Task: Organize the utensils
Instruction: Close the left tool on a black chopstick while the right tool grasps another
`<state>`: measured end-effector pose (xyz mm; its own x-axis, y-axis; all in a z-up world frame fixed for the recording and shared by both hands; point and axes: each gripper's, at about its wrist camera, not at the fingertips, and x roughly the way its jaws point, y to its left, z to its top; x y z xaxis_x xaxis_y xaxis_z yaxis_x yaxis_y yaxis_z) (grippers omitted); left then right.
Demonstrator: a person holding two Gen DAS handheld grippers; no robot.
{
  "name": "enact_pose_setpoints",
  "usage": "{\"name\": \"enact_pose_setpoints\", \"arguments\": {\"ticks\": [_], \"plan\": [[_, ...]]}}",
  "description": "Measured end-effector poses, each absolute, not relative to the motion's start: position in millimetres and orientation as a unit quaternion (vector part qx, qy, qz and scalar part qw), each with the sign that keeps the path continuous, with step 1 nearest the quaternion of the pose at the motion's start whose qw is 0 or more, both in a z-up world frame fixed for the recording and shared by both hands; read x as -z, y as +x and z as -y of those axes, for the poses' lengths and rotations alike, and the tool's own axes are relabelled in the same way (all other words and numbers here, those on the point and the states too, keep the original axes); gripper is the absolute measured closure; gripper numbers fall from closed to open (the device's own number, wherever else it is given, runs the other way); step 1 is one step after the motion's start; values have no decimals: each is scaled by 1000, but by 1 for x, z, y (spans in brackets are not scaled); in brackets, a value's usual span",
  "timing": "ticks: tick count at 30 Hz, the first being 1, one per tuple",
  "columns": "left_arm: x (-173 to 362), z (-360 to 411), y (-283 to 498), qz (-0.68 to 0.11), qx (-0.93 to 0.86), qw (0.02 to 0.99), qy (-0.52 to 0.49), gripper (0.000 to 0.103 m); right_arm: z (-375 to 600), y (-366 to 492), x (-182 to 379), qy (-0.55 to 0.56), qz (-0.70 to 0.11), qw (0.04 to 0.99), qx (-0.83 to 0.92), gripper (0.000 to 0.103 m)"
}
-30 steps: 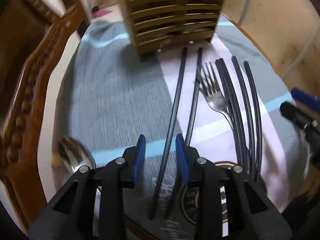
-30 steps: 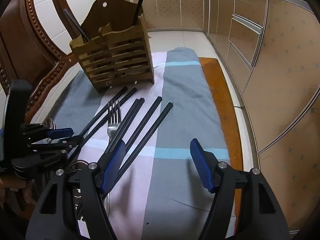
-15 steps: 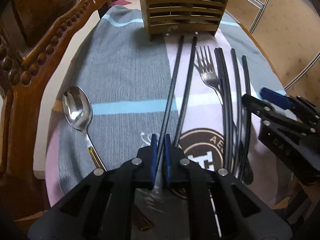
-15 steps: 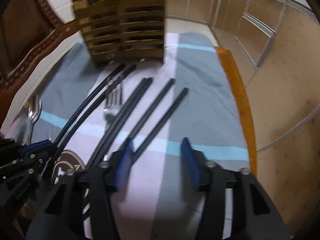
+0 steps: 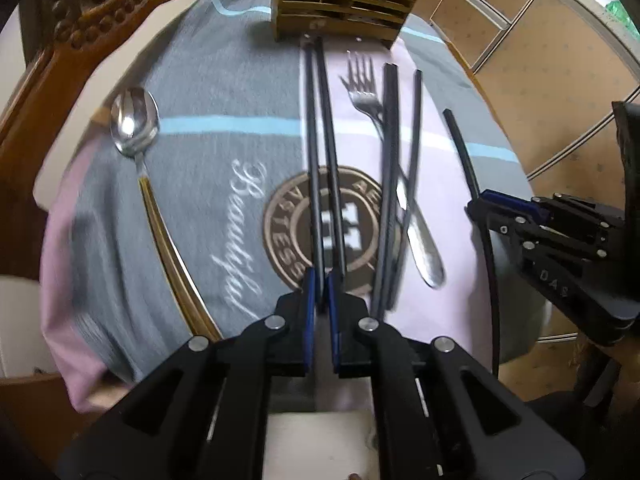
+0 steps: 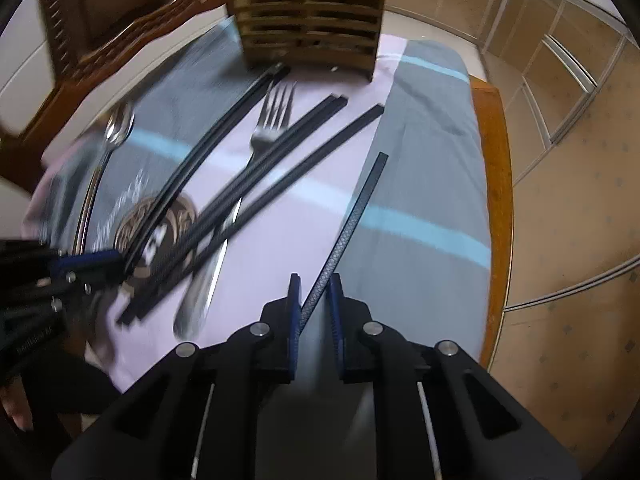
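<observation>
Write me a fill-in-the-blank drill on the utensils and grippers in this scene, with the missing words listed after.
1. The left gripper is shut on a black ____.
2. The fork points its tines toward the wooden ____.
3. The utensil lying alone on the grey cloth, nearest the carved chair, is a ____.
4. The right gripper, its jaws closing, has one ____ chopstick between them.

Missing words: chopstick; holder; spoon; black
</observation>
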<state>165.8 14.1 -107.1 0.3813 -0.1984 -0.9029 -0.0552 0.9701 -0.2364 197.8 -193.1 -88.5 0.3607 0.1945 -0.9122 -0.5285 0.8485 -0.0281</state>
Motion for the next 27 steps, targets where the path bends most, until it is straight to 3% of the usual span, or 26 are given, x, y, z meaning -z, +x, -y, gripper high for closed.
{"name": "enact_pose_setpoints", "arguments": {"ticks": [2,4,5,6,10,14,18,21,27], "plan": [[106,-9,167,-554,40,825,-104,91,196,198,89,-154,-520,809,-227,89],[103,-6,172,-555,48,824,-104,70,196,202,88,-143,-523,810,-224,88],[101,-8,175,-551,41,827,-106,50,198,204,89,-138,-525,809,-224,86],[99,-10,177,-544,33,831,-109,45,200,208,88,-128,-528,810,-220,84],[94,-26,197,-533,9,836,-130,45,204,225,86,-101,-521,825,-192,62],[89,-31,240,-511,-16,852,-112,45,205,247,85,-65,-509,842,-166,61],[96,-36,283,-519,-7,848,-105,61,200,263,88,-51,-508,847,-150,62],[104,-39,312,-520,-17,849,-97,67,195,269,90,-52,-509,847,-144,62],[108,-48,340,-519,-24,849,-93,82,197,279,94,-51,-513,845,-139,73]]}}
